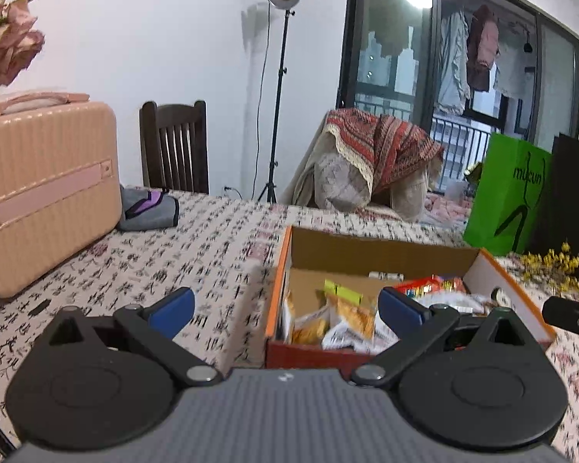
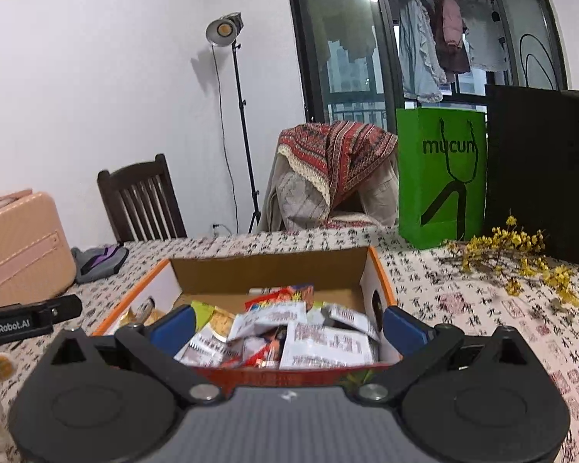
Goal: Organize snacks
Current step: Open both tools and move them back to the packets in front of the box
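A table under a calligraphy-print cloth (image 1: 220, 239) carries an open cardboard box (image 2: 370, 270) with orange edges, set near the front. Loose snack packets (image 2: 324, 343) fill its floor: white, yellow and red wrappers piled together. A pink case (image 1: 46, 189) stands far left, a green bag (image 2: 440, 173) far right. The left gripper (image 1: 285, 308) hangs over the box's near-left corner, its blue fingers (image 1: 173, 308) spread wide, holding nothing. The right gripper (image 2: 289, 328) hovers above the packets, fingers (image 2: 405, 328) likewise wide apart and empty.
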Demonstrator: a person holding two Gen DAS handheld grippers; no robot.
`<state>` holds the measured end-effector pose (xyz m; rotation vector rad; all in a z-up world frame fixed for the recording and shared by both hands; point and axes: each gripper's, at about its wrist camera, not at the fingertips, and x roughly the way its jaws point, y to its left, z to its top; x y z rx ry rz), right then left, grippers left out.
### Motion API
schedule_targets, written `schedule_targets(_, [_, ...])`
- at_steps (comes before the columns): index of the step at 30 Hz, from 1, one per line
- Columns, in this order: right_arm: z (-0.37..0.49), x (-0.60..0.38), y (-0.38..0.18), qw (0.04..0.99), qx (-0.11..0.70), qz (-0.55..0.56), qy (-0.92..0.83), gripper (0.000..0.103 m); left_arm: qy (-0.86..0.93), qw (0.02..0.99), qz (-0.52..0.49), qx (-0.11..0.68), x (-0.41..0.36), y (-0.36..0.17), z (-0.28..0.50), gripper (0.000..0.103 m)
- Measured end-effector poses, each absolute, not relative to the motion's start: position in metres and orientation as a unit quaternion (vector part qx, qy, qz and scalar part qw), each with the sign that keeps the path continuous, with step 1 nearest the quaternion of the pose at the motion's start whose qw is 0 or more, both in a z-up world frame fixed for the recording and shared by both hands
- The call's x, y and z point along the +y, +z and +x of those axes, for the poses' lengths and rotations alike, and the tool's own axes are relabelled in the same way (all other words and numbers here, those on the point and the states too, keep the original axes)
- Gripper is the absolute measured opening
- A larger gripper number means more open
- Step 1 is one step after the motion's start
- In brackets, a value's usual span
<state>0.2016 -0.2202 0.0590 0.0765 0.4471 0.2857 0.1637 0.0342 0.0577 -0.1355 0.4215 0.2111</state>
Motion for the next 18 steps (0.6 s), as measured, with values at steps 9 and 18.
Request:
schedule_targets(9, [0.186,-0.202,0.033,0.948,0.268,0.007,0.171,0.103,0.094,0.964,-0.051,0.245,0.053,0.031,0.142,0.103])
schedule_targets(18, [0.185,-0.170,0.002,0.929,0.313,-0.022,0.195,0.103,0.070,0.959,-0.048,0.268,0.073,0.005,0.121,0.103])
